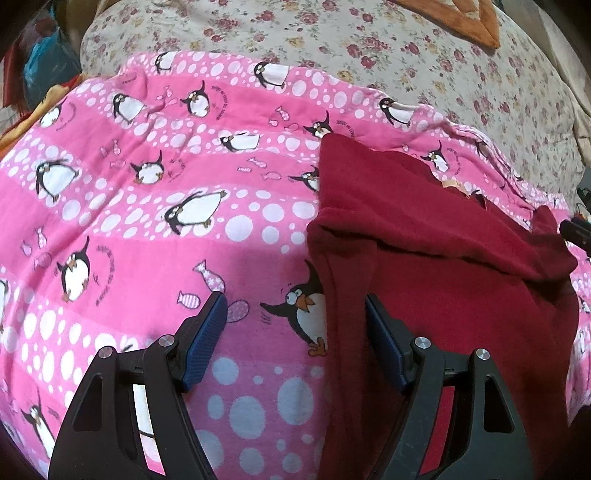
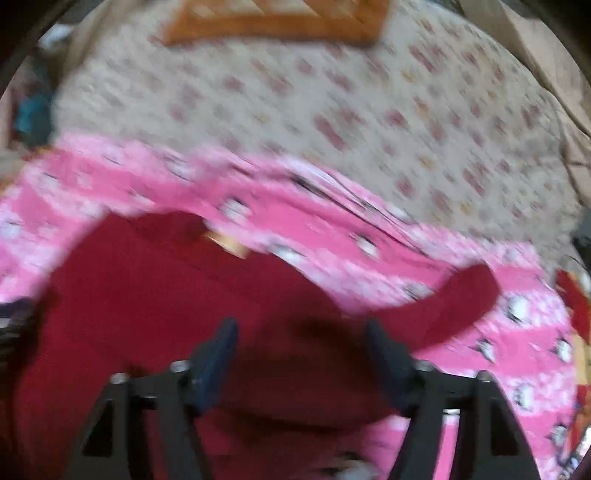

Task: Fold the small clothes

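A dark red garment (image 1: 443,258) lies partly folded on a pink penguin blanket (image 1: 147,184), with a tan label (image 1: 454,184) showing near its top edge. My left gripper (image 1: 295,301) is open and hovers over the garment's left edge, one blue pad (image 1: 210,332) above the blanket and the other above the red cloth. In the blurred right wrist view, my right gripper (image 2: 301,326) stands open above the red garment (image 2: 147,295), nothing between its fingers. A sleeve-like flap (image 2: 465,299) stretches right over the pink blanket (image 2: 332,229).
Beyond the blanket lies a cream floral bedsheet (image 1: 369,55) with an orange mat (image 1: 461,18) at the far end. Coloured clutter (image 1: 40,62) sits off the bed's left side. A dark object (image 1: 576,232) pokes in at the right edge.
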Available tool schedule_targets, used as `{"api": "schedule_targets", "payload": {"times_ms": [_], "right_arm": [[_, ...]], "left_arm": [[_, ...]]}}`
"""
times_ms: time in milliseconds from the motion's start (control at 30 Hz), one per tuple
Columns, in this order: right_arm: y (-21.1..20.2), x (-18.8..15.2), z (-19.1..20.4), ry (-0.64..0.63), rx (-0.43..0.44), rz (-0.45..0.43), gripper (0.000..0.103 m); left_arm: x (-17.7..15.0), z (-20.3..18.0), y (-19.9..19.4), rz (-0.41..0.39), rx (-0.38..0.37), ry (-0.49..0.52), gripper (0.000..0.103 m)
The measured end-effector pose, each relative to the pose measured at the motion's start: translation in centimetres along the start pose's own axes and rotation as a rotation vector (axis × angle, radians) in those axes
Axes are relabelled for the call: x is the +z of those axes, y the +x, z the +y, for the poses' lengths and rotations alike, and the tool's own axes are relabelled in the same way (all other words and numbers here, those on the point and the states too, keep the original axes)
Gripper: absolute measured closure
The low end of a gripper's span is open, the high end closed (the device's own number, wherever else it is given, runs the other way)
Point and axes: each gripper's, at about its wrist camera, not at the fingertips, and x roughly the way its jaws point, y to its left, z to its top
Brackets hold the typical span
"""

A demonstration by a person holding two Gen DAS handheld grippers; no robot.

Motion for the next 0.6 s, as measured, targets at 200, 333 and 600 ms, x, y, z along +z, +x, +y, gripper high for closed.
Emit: {"api": "schedule_targets", "payload": {"times_ms": [200, 333, 600], "right_arm": [[-0.3, 0.5, 10.0, -0.179, 0.26, 0.002, 0.033], [2.2, -0.1, 15.8, -0.34, 0.203, 0.001, 0.033], [5.7, 0.9, 18.5, -0.4, 0.139, 0.0, 0.033]], "left_arm": [[1.3, 0.2, -2.2, -0.042, -0.017, 0.037, 0.028], [2.6, -0.5, -0.2, 0.017, 0.057, 0.138, 0.027], [4.3, 0.2, 4.0, 0.022, -0.008, 0.126, 0.035]]}}
